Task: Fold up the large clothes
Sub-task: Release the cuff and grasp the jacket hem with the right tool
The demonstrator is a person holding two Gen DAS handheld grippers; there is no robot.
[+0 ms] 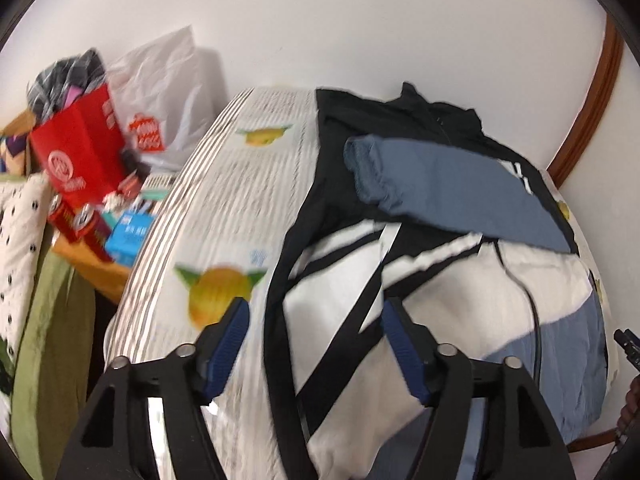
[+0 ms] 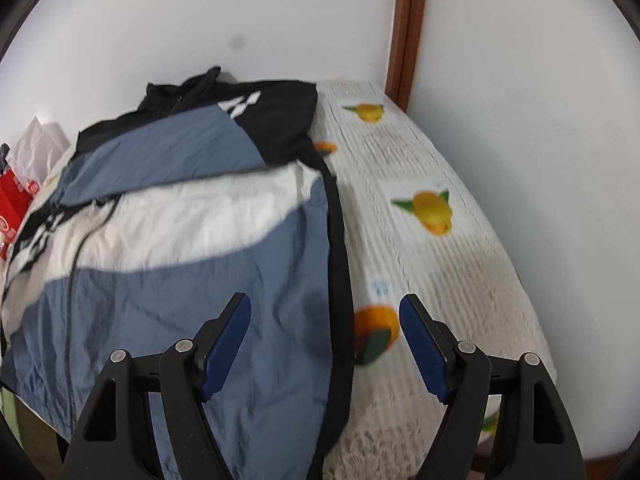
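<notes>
Windbreaker jacket [image 2: 192, 240] lies spread on the lemon-print bedsheet [image 2: 440, 248], one sleeve [image 1: 460, 188] folded across. Left gripper [image 1: 316, 344] and right gripper [image 2: 326, 336] both gape wide, holding nothing.

No lettering can be read. The red box [image 1: 82, 152], far left, bears a blurred white round emblem. The jacket [image 2: 240, 109] shows white geometric marks.

jacket [image 2: 192, 248] hem cut off at bottom edge, fruit-print sheet [image 2: 432, 208] all motion-blurry, text on red box [image 1: 80, 152] unreadable lol
</notes>
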